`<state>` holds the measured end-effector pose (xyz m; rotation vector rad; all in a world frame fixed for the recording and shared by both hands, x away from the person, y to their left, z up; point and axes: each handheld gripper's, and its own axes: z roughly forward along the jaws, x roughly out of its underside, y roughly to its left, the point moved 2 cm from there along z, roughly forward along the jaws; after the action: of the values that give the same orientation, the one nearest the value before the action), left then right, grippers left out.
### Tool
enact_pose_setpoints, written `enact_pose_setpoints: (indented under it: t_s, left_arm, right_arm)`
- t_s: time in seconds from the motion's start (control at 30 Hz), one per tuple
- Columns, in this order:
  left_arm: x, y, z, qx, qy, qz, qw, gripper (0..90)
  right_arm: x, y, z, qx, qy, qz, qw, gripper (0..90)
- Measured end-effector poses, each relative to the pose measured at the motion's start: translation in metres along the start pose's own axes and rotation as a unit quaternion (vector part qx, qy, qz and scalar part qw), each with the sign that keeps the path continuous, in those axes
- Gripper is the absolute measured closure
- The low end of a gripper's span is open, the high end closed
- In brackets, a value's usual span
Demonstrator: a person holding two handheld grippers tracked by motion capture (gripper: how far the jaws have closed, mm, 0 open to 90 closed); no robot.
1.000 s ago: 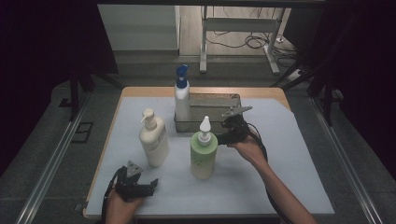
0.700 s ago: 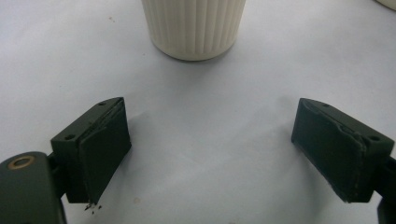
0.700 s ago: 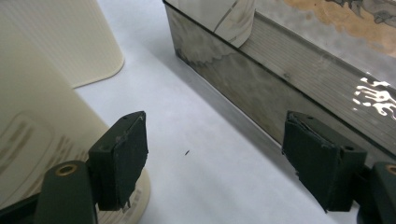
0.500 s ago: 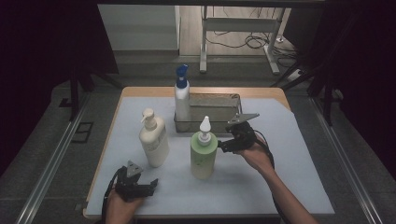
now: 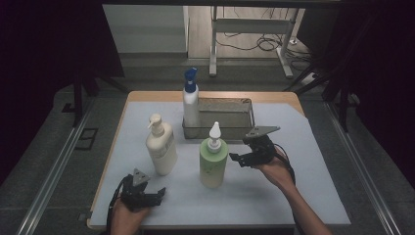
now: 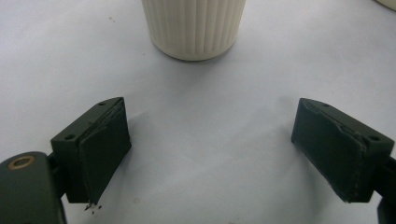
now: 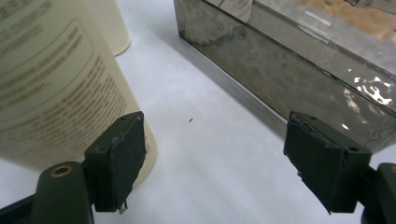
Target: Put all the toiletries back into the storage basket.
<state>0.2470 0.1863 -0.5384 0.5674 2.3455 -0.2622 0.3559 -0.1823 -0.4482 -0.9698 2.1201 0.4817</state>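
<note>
Dim room, white-covered table (image 5: 293, 196). At its middle, green pump bottle (image 5: 213, 161) upright. Just right of the green bottle, right gripper (image 5: 236, 157), jaws wide apart, holding nothing. Behind, metal tray (image 5: 222, 116); blue-capped spray bottle (image 5: 191, 100). Left, cream pump bottle (image 5: 161, 147). Front left, left gripper (image 5: 157, 192), gaping, empty.

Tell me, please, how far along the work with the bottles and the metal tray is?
Done: the blue-capped spray bottle stands in the metal tray. In hand: the open right gripper is beside the green bottle, not gripping. Left: green bottle and cream pump bottle stand outside; left gripper waits open.
</note>
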Motion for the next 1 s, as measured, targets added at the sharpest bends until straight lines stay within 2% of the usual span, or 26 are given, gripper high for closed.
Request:
enact_pose_setpoints:
  t_s: [0.47,0.8,1.0]
  left_arm:
    - [0.0,0.0,0.0,0.0,0.0,0.0,1.0,11.0]
    - [0.0,0.0,0.0,0.0,0.0,0.0,1.0,10.9]
    - [0.0,0.0,0.0,0.0,0.0,0.0,1.0,11.0]
  right_arm:
    - [0.022,0.011,-0.009,-0.013,0.002,0.002,0.9999,15.1]
    - [0.028,0.03,-0.009,-0.038,-0.001,-0.016,0.9991,11.9]
    - [0.027,0.041,-0.003,-0.051,-0.001,-0.024,0.9984,5.2]
